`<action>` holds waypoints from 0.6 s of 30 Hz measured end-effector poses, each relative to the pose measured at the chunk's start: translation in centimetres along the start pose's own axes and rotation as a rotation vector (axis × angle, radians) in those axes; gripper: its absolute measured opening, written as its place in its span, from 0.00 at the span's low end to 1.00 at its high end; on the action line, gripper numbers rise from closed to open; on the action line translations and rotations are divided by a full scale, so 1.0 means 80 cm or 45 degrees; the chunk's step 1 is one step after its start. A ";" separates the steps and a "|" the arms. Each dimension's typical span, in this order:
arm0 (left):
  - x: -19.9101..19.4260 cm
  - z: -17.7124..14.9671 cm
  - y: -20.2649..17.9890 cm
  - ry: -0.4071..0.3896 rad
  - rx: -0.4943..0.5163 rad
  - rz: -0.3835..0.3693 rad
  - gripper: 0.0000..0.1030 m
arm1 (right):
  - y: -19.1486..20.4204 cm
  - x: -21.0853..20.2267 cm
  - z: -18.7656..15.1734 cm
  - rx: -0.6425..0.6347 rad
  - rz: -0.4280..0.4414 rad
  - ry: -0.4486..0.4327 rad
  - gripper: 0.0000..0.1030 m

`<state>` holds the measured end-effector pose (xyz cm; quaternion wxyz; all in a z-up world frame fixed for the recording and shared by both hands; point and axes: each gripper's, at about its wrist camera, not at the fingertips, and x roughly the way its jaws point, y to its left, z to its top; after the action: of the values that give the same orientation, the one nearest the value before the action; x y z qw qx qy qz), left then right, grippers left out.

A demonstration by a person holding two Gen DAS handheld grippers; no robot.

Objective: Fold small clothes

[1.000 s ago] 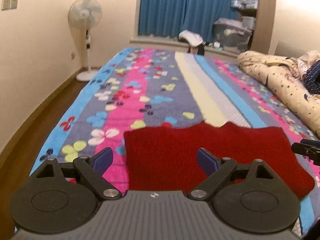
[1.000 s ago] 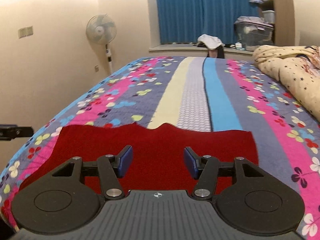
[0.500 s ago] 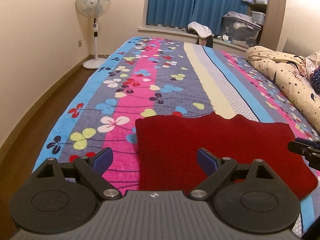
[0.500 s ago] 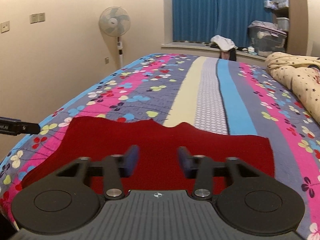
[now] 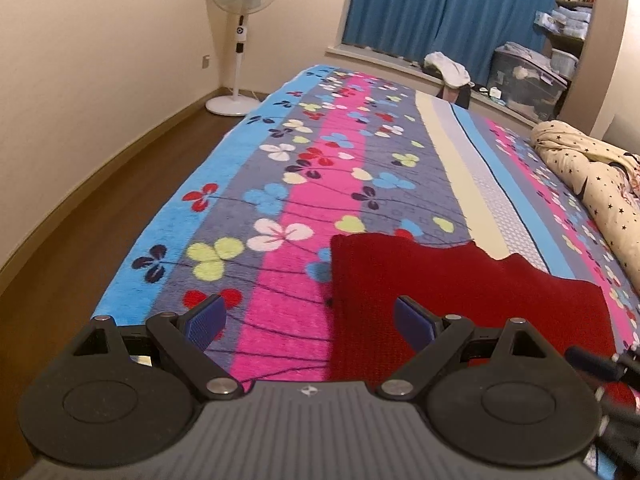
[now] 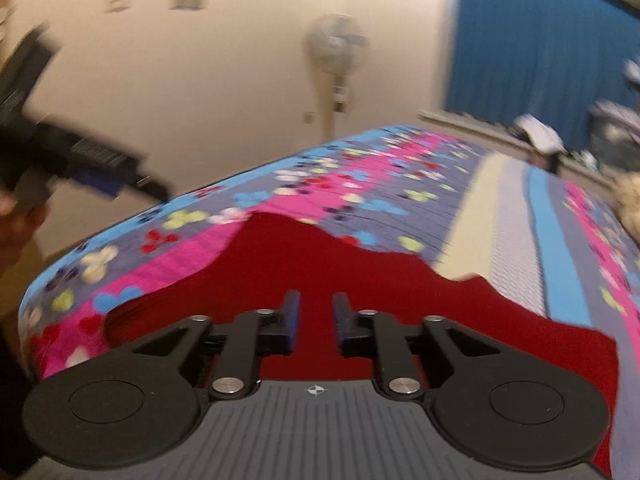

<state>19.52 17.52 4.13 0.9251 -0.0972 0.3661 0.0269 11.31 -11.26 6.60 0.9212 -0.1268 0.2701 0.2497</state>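
A red knitted garment (image 5: 460, 300) lies flat on the flowered bedspread (image 5: 304, 184) near the bed's front edge. My left gripper (image 5: 308, 320) is open and empty, above the bedspread at the garment's left edge. The garment also fills the lower middle of the blurred right wrist view (image 6: 360, 280). My right gripper (image 6: 316, 320) hovers over it with the jaws narrowed to a small gap and nothing between them. The left gripper shows as a blurred dark shape at the far left of the right wrist view (image 6: 80, 160).
A standing fan (image 5: 240, 36) is by the wall at the bed's far left corner. A rolled star-print duvet (image 5: 592, 184) lies along the bed's right side. Blue curtains (image 5: 448, 8) and storage boxes (image 5: 528, 80) are at the back. Wooden floor (image 5: 80, 220) runs along the left.
My left gripper has moved left, off the garment to its left edge. My right gripper's jaws have narrowed from wide open to a small gap, and it has swung left and tilted.
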 end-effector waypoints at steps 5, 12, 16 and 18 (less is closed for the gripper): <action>0.004 0.002 0.012 0.015 -0.015 0.022 0.91 | 0.062 0.013 -0.010 -0.188 0.192 -0.016 0.41; 0.016 0.005 0.022 0.044 -0.014 0.043 0.91 | 0.148 0.047 -0.033 -0.538 0.310 -0.013 0.48; 0.026 0.007 0.029 0.070 -0.018 0.057 0.91 | 0.180 0.075 -0.056 -0.748 0.270 0.092 0.49; 0.032 0.008 0.031 0.088 -0.024 0.056 0.91 | 0.189 0.080 -0.070 -0.859 0.231 0.080 0.49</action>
<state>21.51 20.03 2.44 0.9102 -0.0987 0.3995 0.0472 5.51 1.94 -3.11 0.7927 -0.4072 0.2107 0.4018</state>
